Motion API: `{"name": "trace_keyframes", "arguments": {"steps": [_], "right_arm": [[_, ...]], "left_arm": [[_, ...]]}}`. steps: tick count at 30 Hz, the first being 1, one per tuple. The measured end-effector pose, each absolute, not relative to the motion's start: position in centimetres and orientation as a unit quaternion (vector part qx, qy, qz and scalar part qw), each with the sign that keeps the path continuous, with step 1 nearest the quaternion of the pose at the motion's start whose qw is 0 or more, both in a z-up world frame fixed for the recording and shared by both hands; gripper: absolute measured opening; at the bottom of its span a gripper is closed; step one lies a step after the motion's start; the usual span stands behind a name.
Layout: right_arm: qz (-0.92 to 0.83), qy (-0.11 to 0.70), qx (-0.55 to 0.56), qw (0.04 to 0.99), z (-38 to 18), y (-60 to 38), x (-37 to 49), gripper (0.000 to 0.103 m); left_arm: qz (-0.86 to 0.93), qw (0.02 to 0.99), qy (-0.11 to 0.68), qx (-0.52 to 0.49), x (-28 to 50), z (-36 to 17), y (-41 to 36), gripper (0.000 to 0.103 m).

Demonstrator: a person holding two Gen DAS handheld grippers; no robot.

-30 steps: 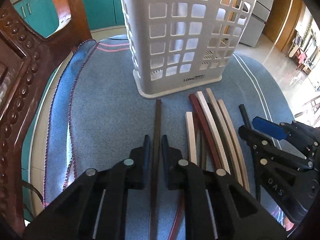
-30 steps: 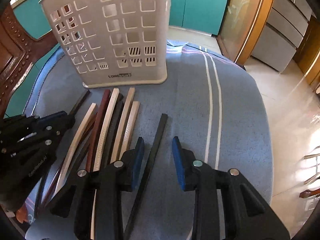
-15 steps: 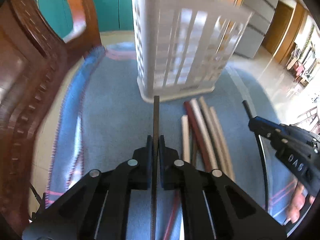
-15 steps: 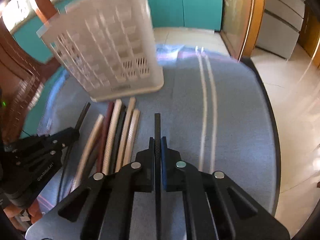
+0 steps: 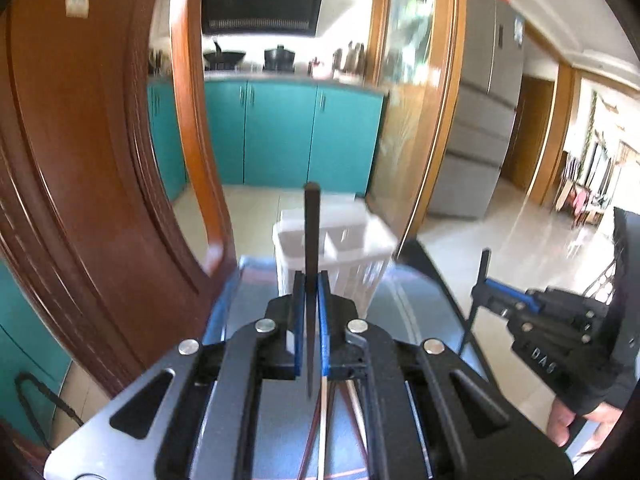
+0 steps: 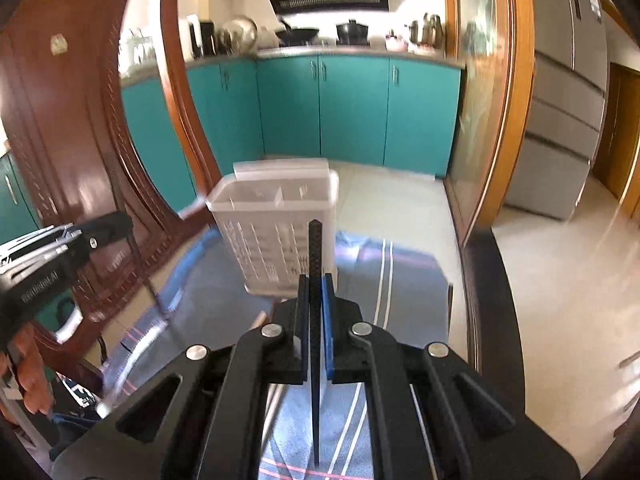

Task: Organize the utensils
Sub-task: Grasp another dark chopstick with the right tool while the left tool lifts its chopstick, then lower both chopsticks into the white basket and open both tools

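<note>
- Clamping a dark brown chopstick (image 5: 312,240), the left gripper (image 5: 311,300) holds it above the table.
- Right gripper (image 6: 316,304) pinches a black textured chopstick (image 6: 315,256).
- White slotted plastic holder (image 6: 276,220) at the blue cloth's (image 6: 404,276) far edge looks empty; several chopsticks (image 5: 324,420) remain lying below.

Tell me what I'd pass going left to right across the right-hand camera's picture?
The other claw, the carved wooden chair, the white basket, the black chopstick pinched in this claw, the striped blue cloth, then the grey fridge.
</note>
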State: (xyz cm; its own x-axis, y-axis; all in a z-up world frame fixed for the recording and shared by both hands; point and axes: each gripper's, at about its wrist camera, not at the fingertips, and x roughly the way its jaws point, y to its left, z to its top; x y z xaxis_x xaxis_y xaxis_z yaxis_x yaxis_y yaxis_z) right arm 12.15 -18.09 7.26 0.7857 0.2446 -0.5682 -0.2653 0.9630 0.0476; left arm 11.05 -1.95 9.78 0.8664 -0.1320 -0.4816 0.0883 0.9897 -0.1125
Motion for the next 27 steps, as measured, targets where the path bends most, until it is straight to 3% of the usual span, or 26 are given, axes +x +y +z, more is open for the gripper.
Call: {"name": "trace_keyframes", "arguments": {"steps": [7, 12, 18, 27], "right_arm": [[0.151, 0.214, 0.028, 0.965, 14.9, -20.0, 12.9, 0.007], [0.146, 0.153, 0.067, 0.975, 19.7, -21.1, 14.8, 0.007], [0.136, 0.108, 0.086, 0.981, 20.7, -20.7, 16.9, 0.007], [0.124, 0.157, 0.054, 0.978, 13.1, -18.1, 20.3, 0.007]], "left_arm": [[-0.062, 0.982, 0.169, -0.061, 11.9, 18.8, -1.5, 0.007], [-0.036, 0.989, 0.132, -0.06, 14.6, 21.6, -2.5, 0.007], [-0.015, 0.982, 0.176, -0.069, 21.2, 16.4, -2.7, 0.007], [-0.007, 0.972, 0.227, -0.065, 23.9, 10.0, -1.5, 0.007]]}}
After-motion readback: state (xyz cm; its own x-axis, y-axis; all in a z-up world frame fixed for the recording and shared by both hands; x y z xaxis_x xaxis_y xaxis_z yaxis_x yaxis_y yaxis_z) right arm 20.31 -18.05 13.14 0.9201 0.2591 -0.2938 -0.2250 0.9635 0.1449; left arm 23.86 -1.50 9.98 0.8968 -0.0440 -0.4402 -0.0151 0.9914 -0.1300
